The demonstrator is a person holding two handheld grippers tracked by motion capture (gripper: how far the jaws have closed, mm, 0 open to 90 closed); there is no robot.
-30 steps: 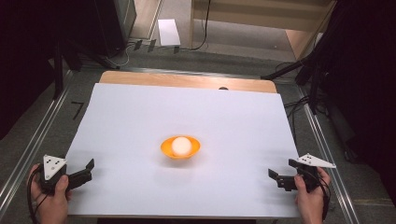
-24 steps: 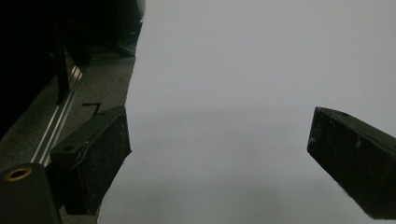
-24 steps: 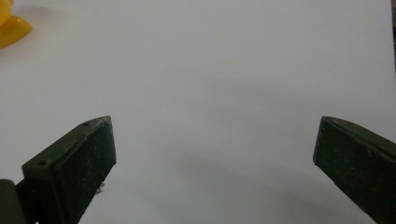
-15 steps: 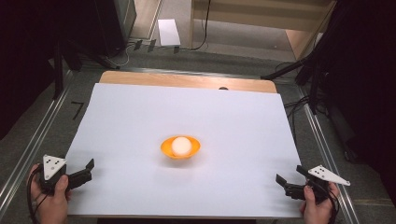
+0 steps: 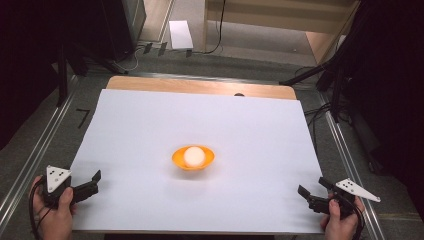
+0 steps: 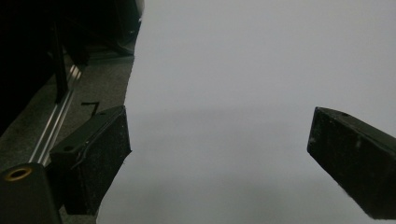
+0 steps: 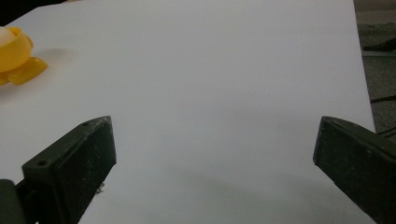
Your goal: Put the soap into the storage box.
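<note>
Two tools sit at the near corners of the surface [image 5: 150,130], each held in a hand and each with its jaws spread wide and nothing between them. The left tool [image 5: 90,184] rests at the near left edge of the white sheet [image 5: 250,125], its jaws aimed inward and away from the person; in the left gripper view bare white sheet lies ahead of it, with the grey floor and a metal rail off to its left. The right tool [image 5: 314,192] sits at the near right corner, jaws pointing inward toward the middle; in the right gripper view the sheet runs blank between its jaws, and the orange bowl [image 7: 14,53] shows far ahead and to its left. That bowl [image 5: 193,158] stands upright in the middle of the sheet, well apart from both tools, with a pale ball [image 5: 194,156] sitting inside it. Judging by this, the work is at its opening step: both tools are parked and ready, and no reach has closed on anything. The next move likely calls for one tool to travel forward and inward to the bowl, come down over the ball with the jaws open, and straddle it or the rim before closing.
</note>
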